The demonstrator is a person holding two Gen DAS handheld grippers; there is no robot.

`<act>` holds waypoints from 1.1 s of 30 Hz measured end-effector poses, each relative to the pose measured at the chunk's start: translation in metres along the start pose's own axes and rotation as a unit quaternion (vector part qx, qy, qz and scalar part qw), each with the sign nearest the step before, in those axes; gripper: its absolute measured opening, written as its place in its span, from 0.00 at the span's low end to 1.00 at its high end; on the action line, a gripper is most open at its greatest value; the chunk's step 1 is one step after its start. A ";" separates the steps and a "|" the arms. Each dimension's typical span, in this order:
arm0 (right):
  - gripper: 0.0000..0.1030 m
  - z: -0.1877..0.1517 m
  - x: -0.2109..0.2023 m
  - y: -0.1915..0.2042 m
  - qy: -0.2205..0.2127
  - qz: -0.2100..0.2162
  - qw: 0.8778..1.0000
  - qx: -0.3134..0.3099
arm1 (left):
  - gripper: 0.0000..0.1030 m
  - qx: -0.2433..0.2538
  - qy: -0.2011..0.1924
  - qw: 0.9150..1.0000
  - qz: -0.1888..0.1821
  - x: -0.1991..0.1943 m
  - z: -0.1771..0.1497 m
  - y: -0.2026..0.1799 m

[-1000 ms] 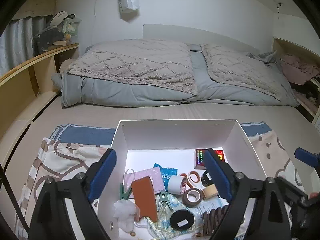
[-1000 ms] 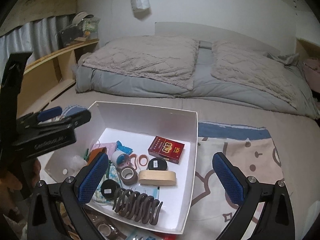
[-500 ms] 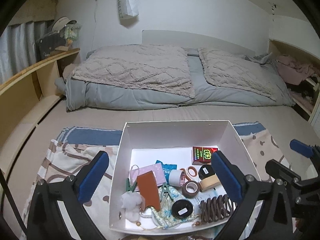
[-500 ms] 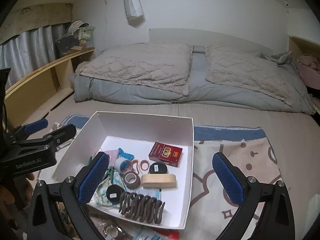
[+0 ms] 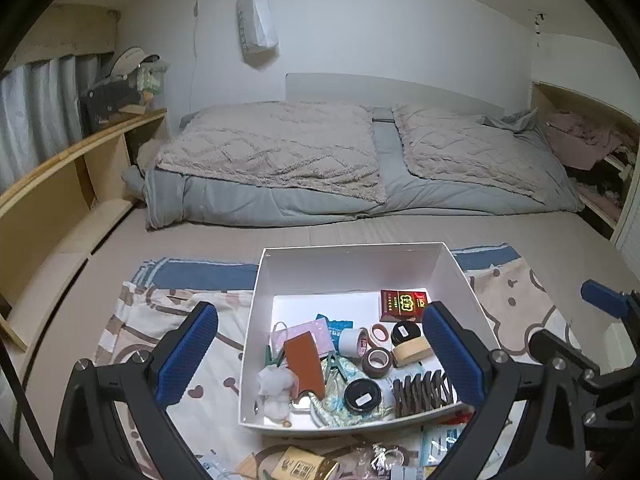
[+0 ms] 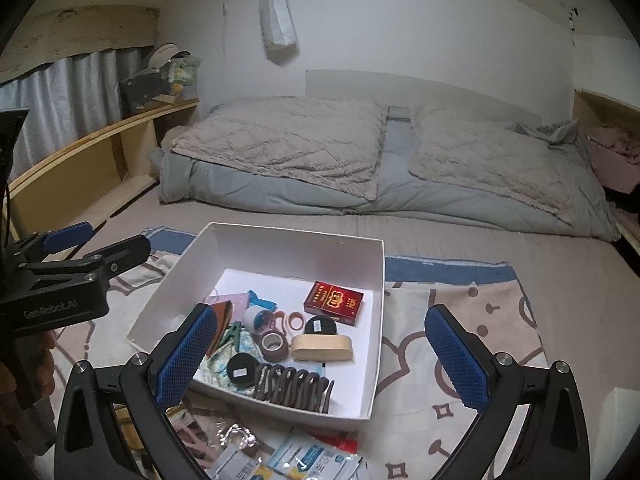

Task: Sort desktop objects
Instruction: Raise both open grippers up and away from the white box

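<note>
A white box (image 5: 352, 264) (image 6: 296, 244) stands on a patterned cloth (image 5: 132, 312) on the bed. Inside lie a red card pack (image 5: 403, 305) (image 6: 334, 297), tape rolls (image 5: 377, 361), a brown hair claw (image 5: 422, 389) (image 6: 292, 386), a round black tin (image 5: 362, 396), a brown wallet (image 5: 305, 363) and a tan oval case (image 6: 322, 347). My left gripper (image 5: 318, 354) hangs open above the box, nothing between its fingers. My right gripper (image 6: 320, 358) is open too, over the box's right half. Neither touches anything.
Loose packets (image 6: 316, 460) and a small gold box (image 5: 306, 466) lie on the cloth in front of the white box. Folded grey quilts (image 5: 304, 160) fill the far bed. A wooden shelf (image 5: 60, 168) runs along the left wall. The right gripper shows at the left view's right edge (image 5: 600, 304).
Both grippers have pulled back and risen, so the box looks smaller and lower in both views. The left jaws stand slightly wider than a second ago.
</note>
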State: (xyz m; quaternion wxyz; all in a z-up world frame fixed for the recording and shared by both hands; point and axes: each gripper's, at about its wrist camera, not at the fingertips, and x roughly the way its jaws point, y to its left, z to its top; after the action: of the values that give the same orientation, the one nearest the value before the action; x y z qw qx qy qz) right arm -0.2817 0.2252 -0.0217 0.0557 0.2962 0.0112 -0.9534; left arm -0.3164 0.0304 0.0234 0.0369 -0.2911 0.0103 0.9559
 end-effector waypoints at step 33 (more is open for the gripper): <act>1.00 -0.041 -0.128 0.015 -0.037 -0.010 0.999 -0.010 | 1.00 0.004 -0.048 0.999 -0.016 -0.147 -0.044 0.012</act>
State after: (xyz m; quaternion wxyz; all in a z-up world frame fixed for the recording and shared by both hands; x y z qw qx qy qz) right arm -0.1526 0.2249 0.0172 0.0495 0.2603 0.0217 -0.9640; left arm -0.1708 0.0069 0.0688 0.0537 -0.2452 0.0077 0.9680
